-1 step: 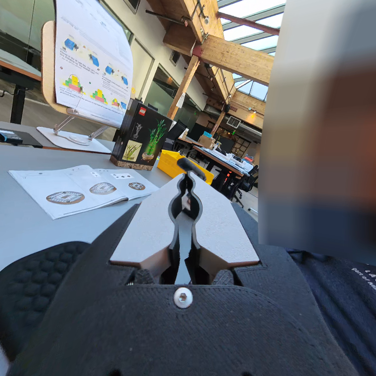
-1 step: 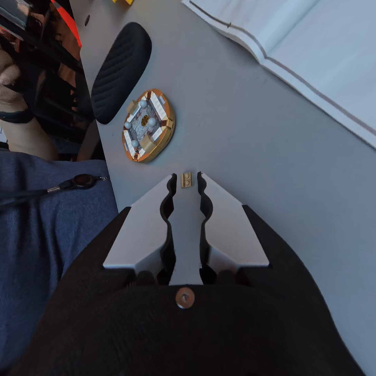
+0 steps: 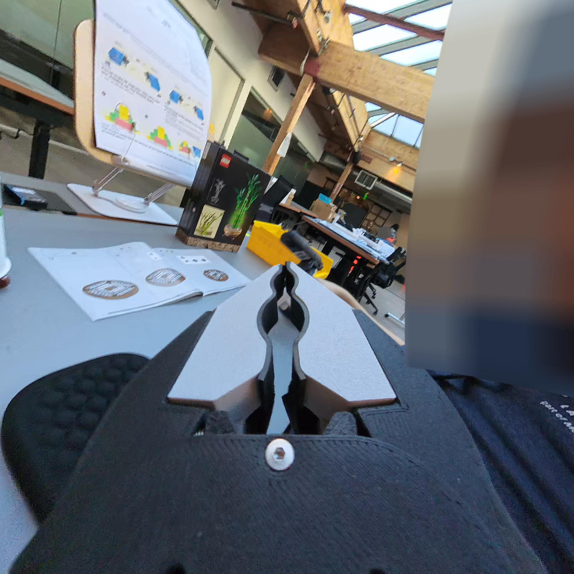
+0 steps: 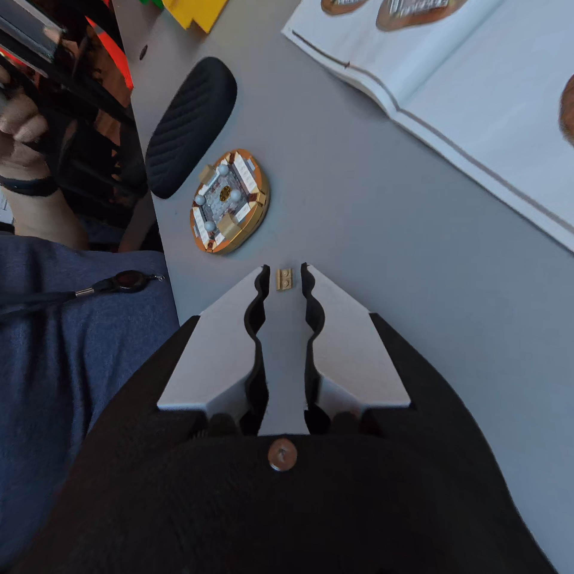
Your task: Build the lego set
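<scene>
On the table (image 4: 388, 217), the right tool (image 4: 285, 269) is open, tips flanking a tan plate (image 4: 285, 279) without visible contact. Round build (image 4: 229, 202) lies at 11 o'clock from it. Left tool (image 3: 285, 268) is closed, empty, raised.

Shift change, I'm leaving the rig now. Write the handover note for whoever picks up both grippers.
Left gripper: shut, holding nothing, raised over the near edge of the grey table.
Right gripper: open, fingertips either side of the small tan two-stud Lego plate lying flat on the table, not yet gripped.
Round gold-rimmed Lego base with white tiles and grey ball studs: partly built, just beyond the plate.
Open white instruction booklet and yellow parts bin are farther back.
Left: close on the plate, presumably add it to the base, continue the build.
</scene>
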Demonstrator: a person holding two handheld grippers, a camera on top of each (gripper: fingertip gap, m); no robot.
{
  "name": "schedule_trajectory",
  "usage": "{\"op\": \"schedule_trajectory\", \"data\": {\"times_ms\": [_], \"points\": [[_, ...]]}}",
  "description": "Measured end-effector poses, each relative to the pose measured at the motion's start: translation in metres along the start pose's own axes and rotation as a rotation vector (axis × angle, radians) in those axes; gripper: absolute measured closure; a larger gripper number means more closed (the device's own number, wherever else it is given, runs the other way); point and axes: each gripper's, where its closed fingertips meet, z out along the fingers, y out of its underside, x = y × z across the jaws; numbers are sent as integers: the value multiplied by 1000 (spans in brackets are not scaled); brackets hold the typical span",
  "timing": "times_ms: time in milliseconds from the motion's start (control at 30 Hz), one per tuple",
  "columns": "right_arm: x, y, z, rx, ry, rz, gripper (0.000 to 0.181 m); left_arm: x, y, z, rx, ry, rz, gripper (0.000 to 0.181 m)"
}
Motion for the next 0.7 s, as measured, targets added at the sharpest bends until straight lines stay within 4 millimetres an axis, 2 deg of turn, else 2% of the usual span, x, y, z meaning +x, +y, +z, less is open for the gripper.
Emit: {"op": "schedule_trajectory", "data": {"times_ms": [100, 233, 333, 467, 567, 633, 700], "points": [[0, -15, -16, 146, 10, -56, 163, -18, 18, -31, -91, -154, 6, 181], [2, -27, -25, 284, 29, -94, 163, -45, 37, -96, -238, -425, 21, 181], [-5, -35, -24, 342, 19, -135, 162, -53, 36, -131, -236, -505, -8, 181], [-16, -40, -18, 359, 26, -193, 162, -54, 33, -161, -230, -567, -12, 181], [-20, -43, -15, 338, 60, -222, 162, -67, 53, -197, -387, -721, 3, 181], [-24, -48, -14, 338, 84, -251, 162, -84, 74, -231, -558, -888, 27, 164], [-29, -53, -12, 349, 101, -282, 162, -99, 86, -260, -657, -1032, 53, 145]]}}
